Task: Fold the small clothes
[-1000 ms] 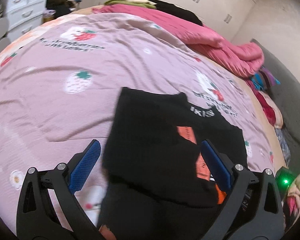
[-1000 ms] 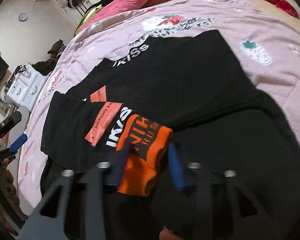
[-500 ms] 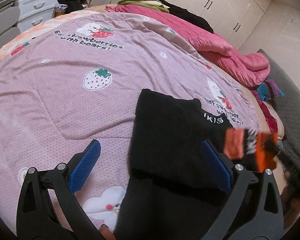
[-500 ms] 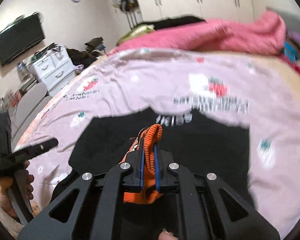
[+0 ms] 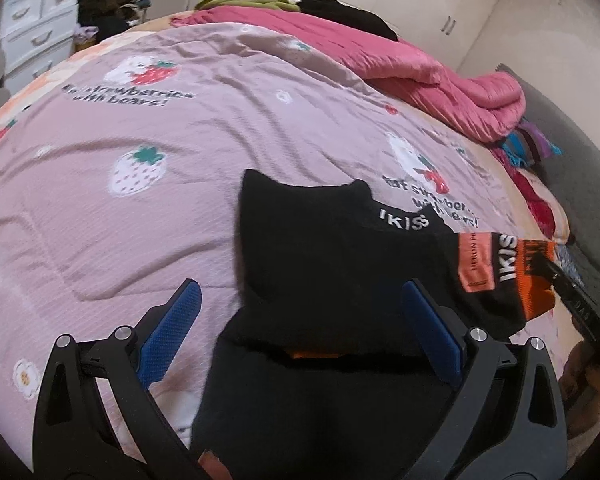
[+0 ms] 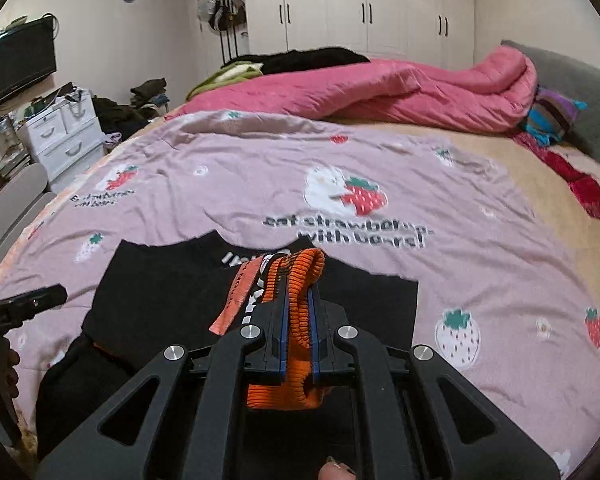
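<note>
Black sweater on the bed, one cuff lifted.
The bed [image 6: 500, 240] carries the sweater [image 5: 332, 256] near its front edge; right hand-held gripper [image 6: 298, 320] clenches the orange cuff [image 6: 296, 280], left hand-held gripper [image 5: 300, 320] hovers released above the sweater.

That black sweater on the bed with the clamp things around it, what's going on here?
A person is folding a black knit sweater with white lettering on a pink strawberry-print bedsheet, using a handheld gripper in each hand. The right gripper is shut on the sweater's orange ribbed cuff and holds that sleeve lifted above the body of the sweater. The left gripper is open, hovering over the sweater's near left part and gripping nothing. The fold is not finished.
</note>
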Demonstrator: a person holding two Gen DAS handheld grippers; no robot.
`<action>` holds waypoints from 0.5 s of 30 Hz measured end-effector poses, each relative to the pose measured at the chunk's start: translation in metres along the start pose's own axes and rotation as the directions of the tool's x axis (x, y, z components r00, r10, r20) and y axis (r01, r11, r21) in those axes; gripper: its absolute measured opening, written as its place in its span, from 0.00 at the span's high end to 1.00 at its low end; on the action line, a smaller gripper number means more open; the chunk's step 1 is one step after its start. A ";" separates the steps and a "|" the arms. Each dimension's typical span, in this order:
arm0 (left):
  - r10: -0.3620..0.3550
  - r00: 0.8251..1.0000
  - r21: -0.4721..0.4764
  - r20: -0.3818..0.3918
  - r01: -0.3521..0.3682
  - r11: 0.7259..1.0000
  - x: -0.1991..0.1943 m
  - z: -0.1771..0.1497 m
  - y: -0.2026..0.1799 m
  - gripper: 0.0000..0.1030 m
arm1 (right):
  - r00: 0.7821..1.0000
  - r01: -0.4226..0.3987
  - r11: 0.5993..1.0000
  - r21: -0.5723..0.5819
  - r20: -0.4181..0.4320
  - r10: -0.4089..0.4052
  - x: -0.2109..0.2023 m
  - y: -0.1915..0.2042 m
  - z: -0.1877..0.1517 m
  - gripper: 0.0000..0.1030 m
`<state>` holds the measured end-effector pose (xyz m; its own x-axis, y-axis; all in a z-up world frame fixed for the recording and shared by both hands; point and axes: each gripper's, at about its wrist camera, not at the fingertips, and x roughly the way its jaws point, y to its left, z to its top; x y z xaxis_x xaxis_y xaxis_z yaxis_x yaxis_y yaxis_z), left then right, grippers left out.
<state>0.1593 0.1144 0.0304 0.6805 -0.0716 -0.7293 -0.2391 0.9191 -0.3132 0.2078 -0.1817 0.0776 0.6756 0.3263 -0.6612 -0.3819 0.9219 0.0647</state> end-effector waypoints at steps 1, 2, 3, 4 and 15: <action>-0.005 1.000 0.005 0.000 0.005 1.000 0.001 0.001 -0.002 0.13 | 1.000 0.002 1.000 0.008 -0.007 -0.002 0.002 -0.002 -0.003 0.93; -0.014 1.000 0.013 -0.003 0.014 1.000 0.004 0.003 -0.005 0.15 | 1.000 0.005 1.000 0.016 -0.013 -0.005 0.003 -0.004 -0.005 0.93; -0.016 1.000 0.021 -0.008 0.016 1.000 0.006 0.003 -0.009 0.17 | 1.000 0.010 1.000 0.022 -0.017 -0.009 0.004 -0.005 -0.007 0.93; -0.016 1.000 0.026 -0.011 0.016 1.000 0.008 0.004 -0.011 0.17 | 1.000 0.014 1.000 0.027 -0.021 -0.014 0.005 -0.006 -0.010 0.93; -0.021 0.997 0.076 -0.073 0.027 0.997 0.036 0.003 -0.029 0.19 | 0.996 0.051 0.995 0.082 -0.074 -0.045 0.015 -0.022 -0.023 0.91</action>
<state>0.1928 0.0864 0.0151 0.6330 -0.1194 -0.7649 -0.1670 0.9437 -0.2855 0.2121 -0.2022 0.0494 0.6434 0.2677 -0.7172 -0.2935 0.9515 0.0918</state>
